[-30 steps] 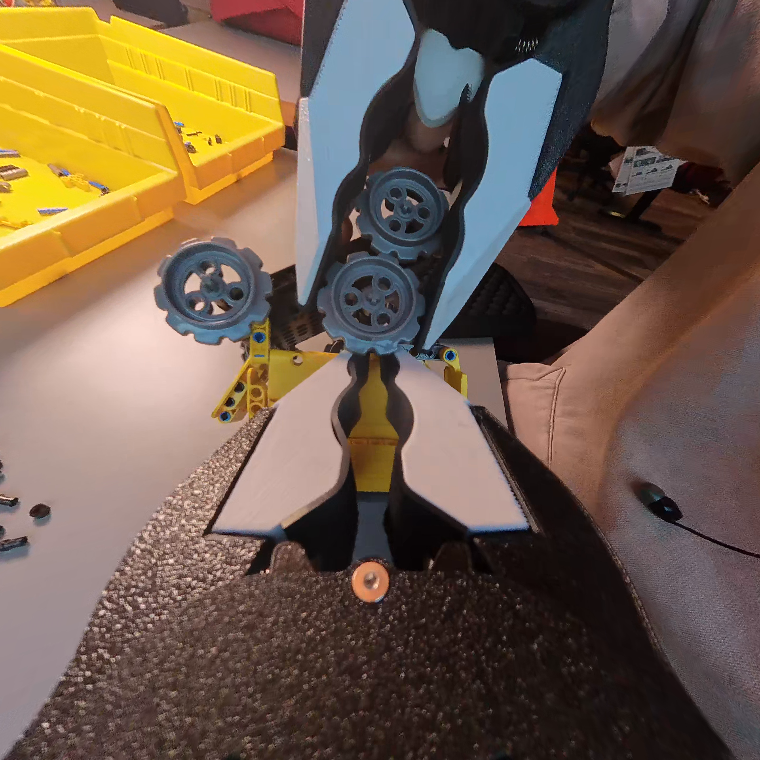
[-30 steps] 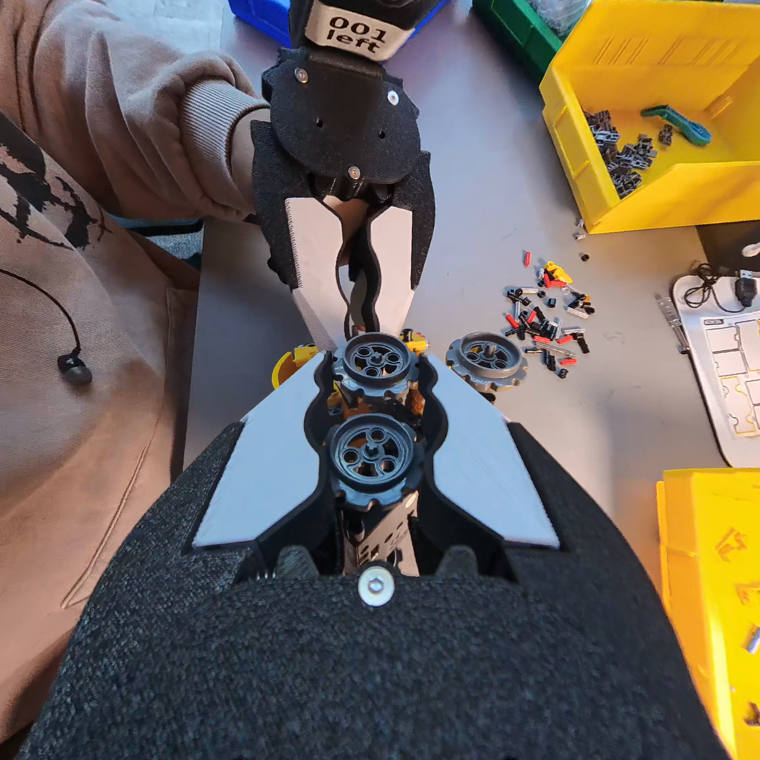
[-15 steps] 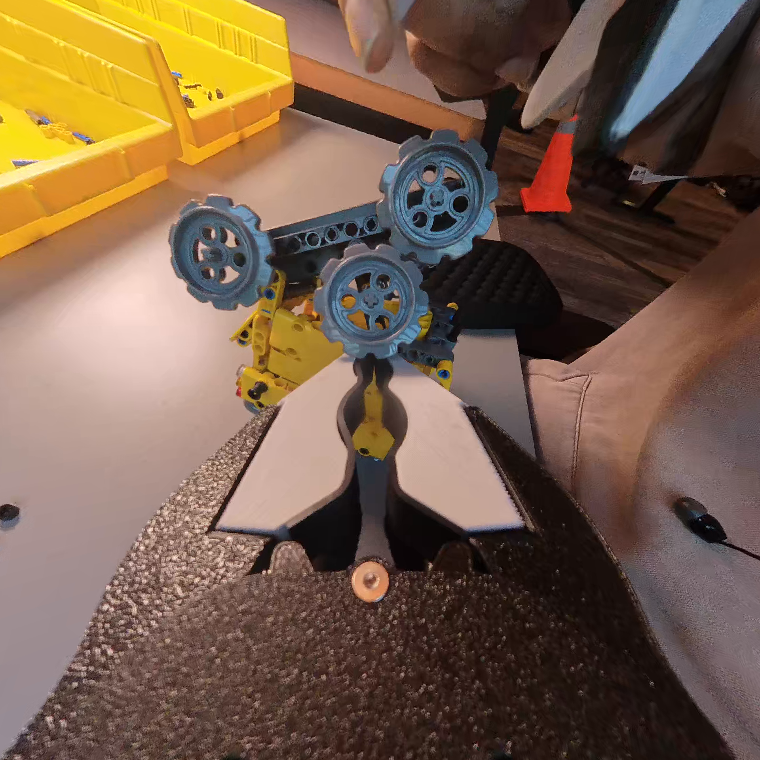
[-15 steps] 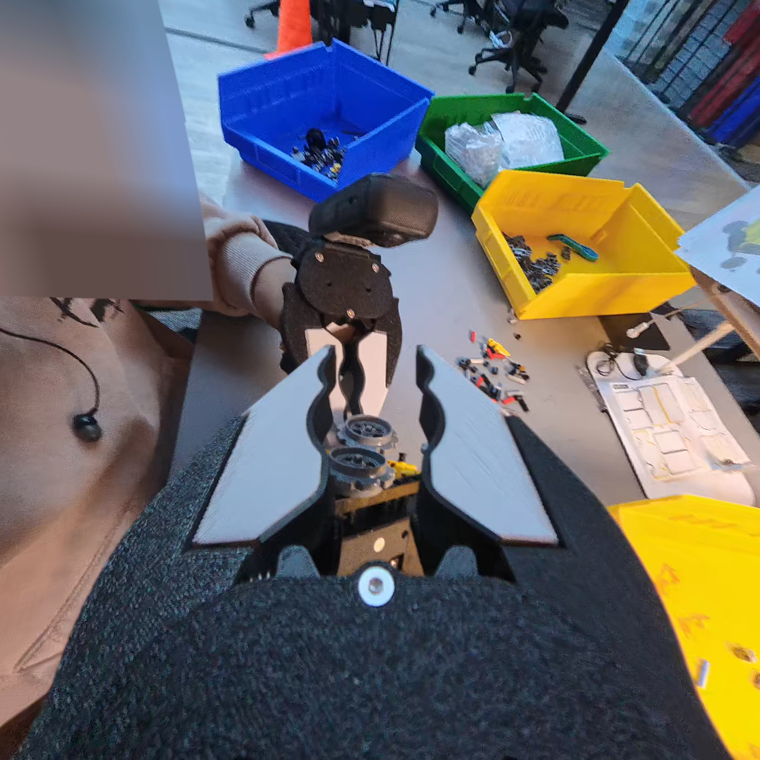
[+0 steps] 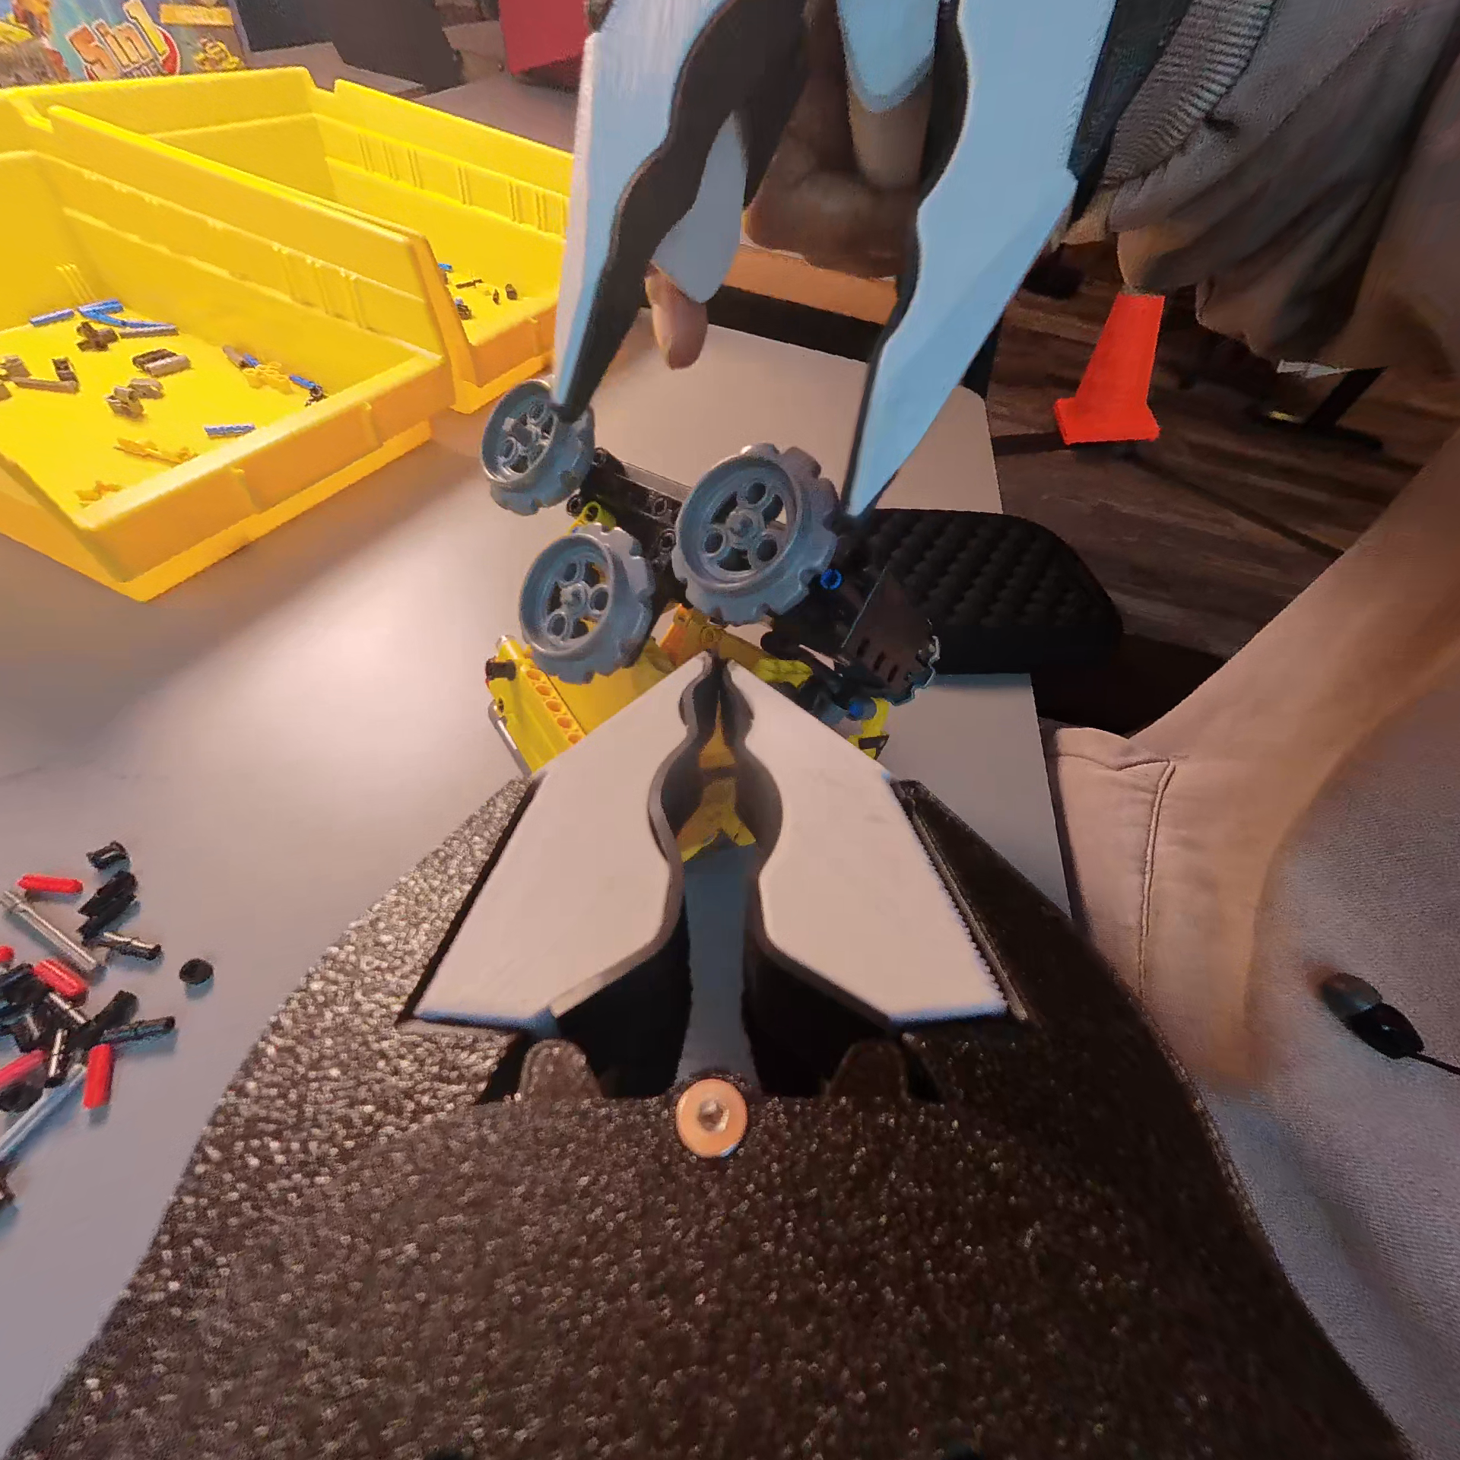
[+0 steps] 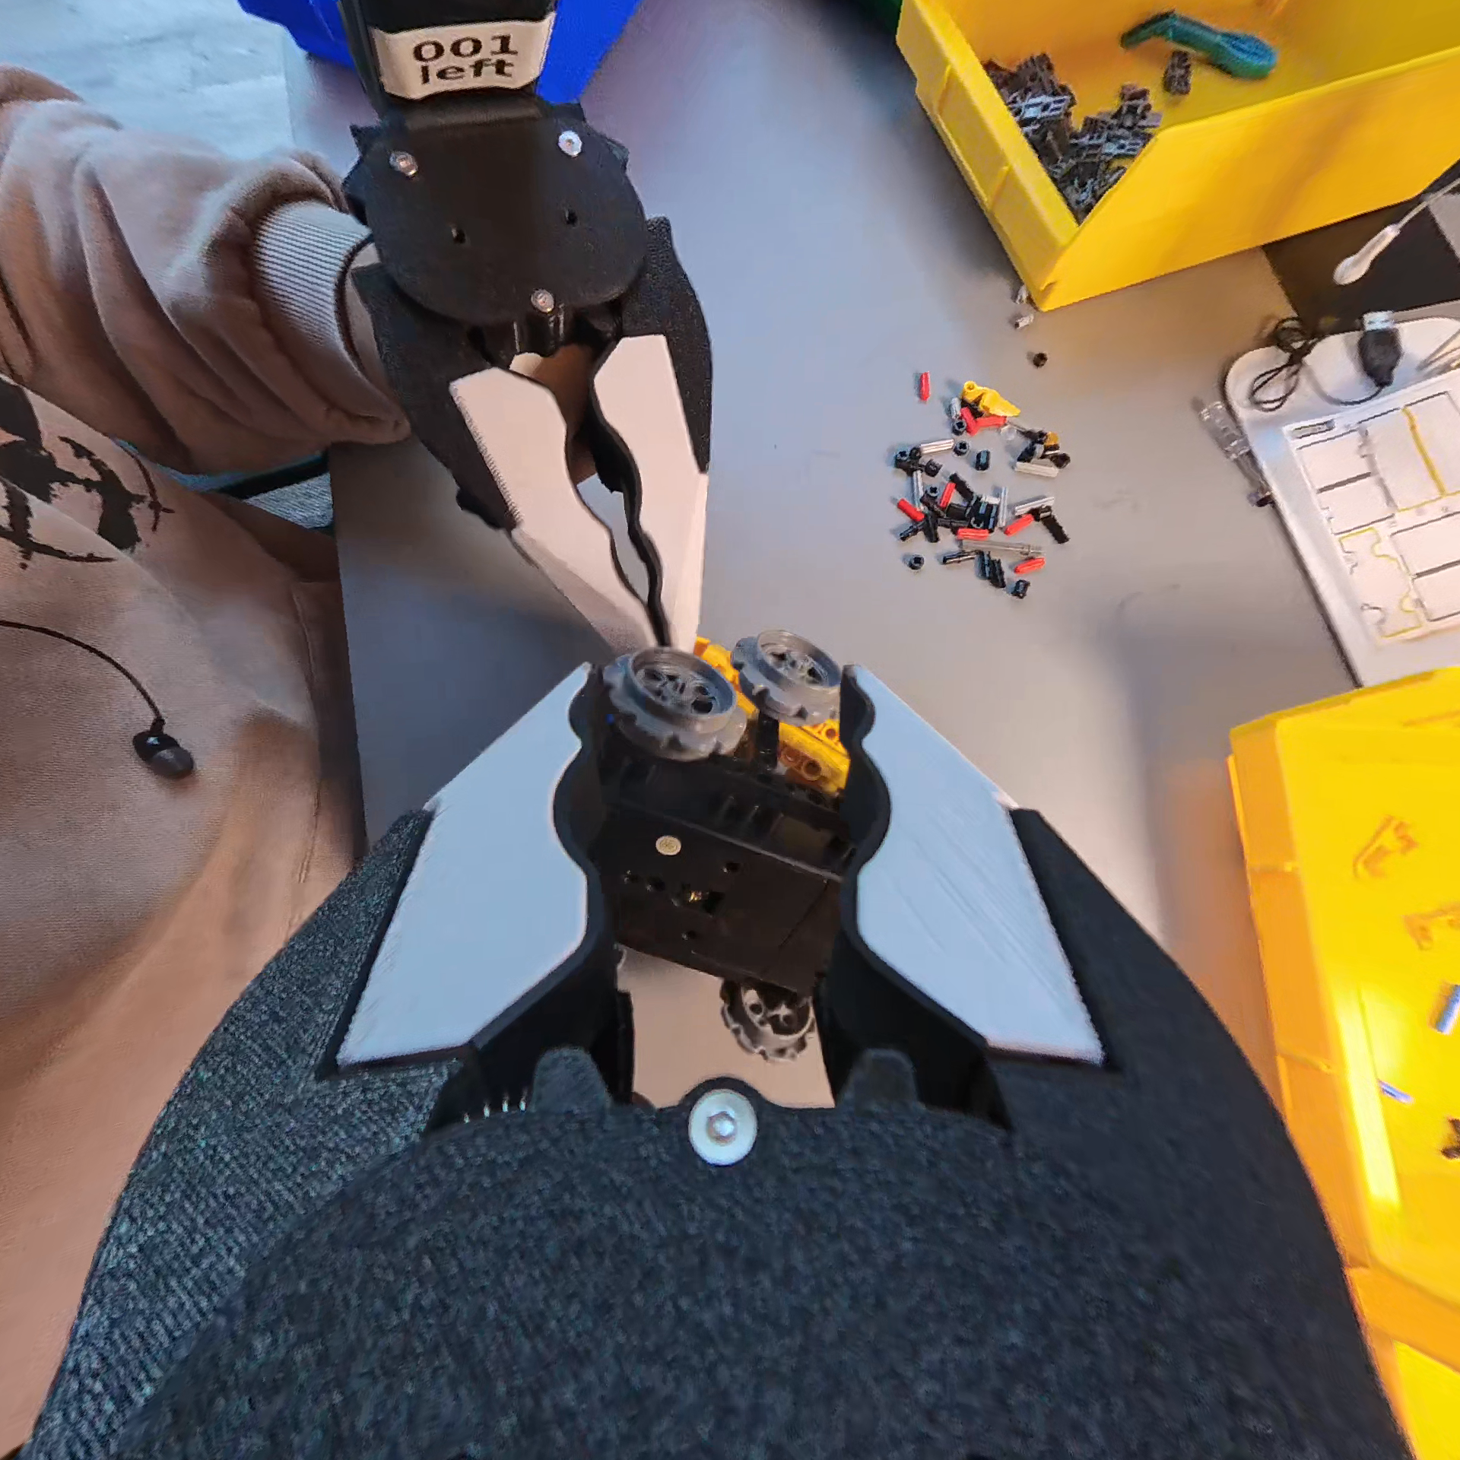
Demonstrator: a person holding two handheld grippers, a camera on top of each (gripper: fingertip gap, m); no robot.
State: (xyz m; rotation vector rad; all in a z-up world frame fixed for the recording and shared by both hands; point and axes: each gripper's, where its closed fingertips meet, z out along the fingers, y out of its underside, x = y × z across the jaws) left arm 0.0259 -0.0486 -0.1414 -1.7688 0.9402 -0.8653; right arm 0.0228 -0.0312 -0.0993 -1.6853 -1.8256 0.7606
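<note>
A yellow and black brick-built model (image 5: pixel 545 703) with grey toothed wheels (image 5: pixel 746 533) is held just above the grey table. My left gripper (image 5: pixel 715 671) is shut on a thin yellow part at the model's near end. It also shows in the right wrist view (image 6: pixel 667 628), reaching in from the top. My right gripper (image 6: pixel 719 675) is open wide, its fingers on either side of the model's black block (image 6: pixel 711 853). In the left wrist view the right gripper (image 5: pixel 715 458) comes down from above, one tip on each side of the wheels.
Yellow bins (image 5: pixel 237 474) with small parts stand at the left, and more yellow bins (image 6: pixel 1145 197) at the right. Loose pins (image 6: pixel 980 490) lie on the table. A white instruction sheet (image 6: pixel 1382 506) lies at the right. A person's beige sweatshirt (image 5: pixel 1264 869) is close by. Some 5 centimetres of space lies between my two pairs of fingers.
The right gripper let go of the wheels, lifted away, then came back and now straddles the model with wider jaws. The left gripper kept its hold; the model has turned.
</note>
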